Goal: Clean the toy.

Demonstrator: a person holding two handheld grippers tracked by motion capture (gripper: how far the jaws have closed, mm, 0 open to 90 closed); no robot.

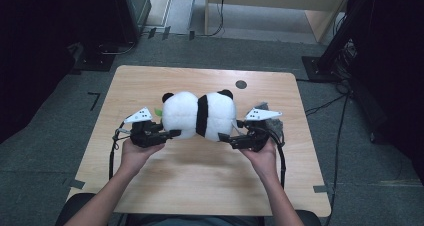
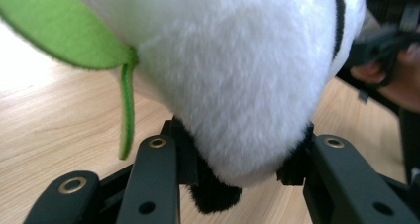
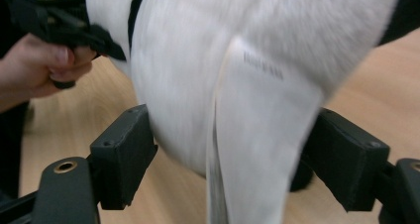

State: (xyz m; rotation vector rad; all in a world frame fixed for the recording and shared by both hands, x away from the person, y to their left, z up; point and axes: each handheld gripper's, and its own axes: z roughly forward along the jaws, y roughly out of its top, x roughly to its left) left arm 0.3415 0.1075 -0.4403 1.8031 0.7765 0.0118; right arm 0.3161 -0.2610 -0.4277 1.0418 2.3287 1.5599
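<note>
Both grippers are flanking a plush panda (image 1: 199, 115) on the table (image 1: 200, 176).
Left gripper (image 1: 172, 133) fingers are pinching its soft end (light, squashy); right gripper (image 1: 224, 137) fingers are standing spread around the other.

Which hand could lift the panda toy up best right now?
Left. The left gripper has its jaws pinching the black-and-white plush panda near its green felt leaf. The right gripper has its jaws standing wide around the other end, seemingly not squeezing.
</note>
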